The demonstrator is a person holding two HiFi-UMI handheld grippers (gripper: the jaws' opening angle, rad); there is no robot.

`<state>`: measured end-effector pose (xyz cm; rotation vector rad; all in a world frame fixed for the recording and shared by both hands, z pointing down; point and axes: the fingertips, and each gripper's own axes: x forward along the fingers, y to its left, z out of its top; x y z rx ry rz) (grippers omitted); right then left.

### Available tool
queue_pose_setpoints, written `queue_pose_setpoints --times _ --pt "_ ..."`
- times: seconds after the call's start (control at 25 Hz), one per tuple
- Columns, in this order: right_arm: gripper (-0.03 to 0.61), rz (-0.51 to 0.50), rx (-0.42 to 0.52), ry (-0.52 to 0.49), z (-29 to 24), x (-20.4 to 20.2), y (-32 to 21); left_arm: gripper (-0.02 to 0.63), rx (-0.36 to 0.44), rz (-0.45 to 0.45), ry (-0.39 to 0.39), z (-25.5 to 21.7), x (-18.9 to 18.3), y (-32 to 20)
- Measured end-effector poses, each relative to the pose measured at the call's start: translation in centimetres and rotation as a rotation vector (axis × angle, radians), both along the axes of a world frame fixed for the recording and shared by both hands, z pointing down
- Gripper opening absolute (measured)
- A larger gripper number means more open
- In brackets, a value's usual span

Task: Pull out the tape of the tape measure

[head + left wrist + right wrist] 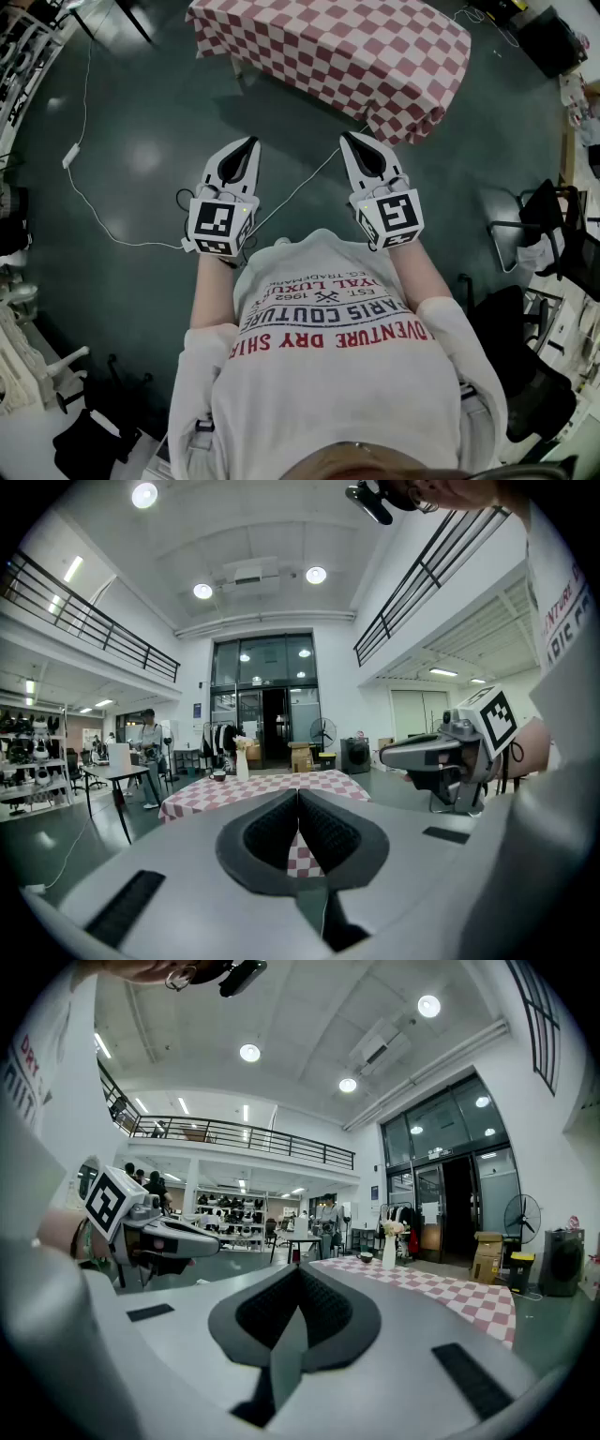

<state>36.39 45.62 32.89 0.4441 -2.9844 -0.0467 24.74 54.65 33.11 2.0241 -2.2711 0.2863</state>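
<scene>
No tape measure shows in any view. I hold both grippers side by side in front of my chest, pointing at a table with a red-and-white checked cloth (328,47). In the head view the left gripper (251,142) and the right gripper (348,138) hang over the dark floor, short of the table. Both are shut with nothing between the pads. The left gripper view looks past its closed tips (298,795) at the table (253,789), with the right gripper (386,754) off to the side. From the right gripper (300,1270) I see the left gripper (192,1235) and the table (450,1288).
A white bottle (242,764) and a dark bowl (217,775) stand on the table. A white cable (94,206) runs across the floor on the left. Black chairs (534,225) stand on the right. A person (148,742) stands by another table far back.
</scene>
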Motion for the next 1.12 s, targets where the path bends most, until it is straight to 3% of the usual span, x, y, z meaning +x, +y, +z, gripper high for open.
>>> queue_pose_setpoints --times 0.48,0.68,0.72,0.8,1.12 --pt "0.028 0.012 -0.01 0.005 0.3 -3.2 0.7 0.017 0.017 0.021 0.017 0.0 -3.3 0.2" --pt "0.029 0.108 -0.007 -0.033 0.5 -5.1 0.5 0.02 0.031 0.04 0.03 0.8 -5.8 0.8" --pt "0.048 0.129 0.005 -0.032 0.6 -5.5 0.4 0.051 0.033 0.036 0.035 1.0 -6.5 1.1" --pt "0.164 0.147 0.018 -0.021 0.9 -6.4 0.3 0.246 0.032 0.03 0.047 1.3 -7.9 1.6" --pt "0.166 0.11 -0.007 0.036 2.8 -9.9 -0.1 0.268 -0.003 -0.016 0.069 2.7 -12.0 2.7"
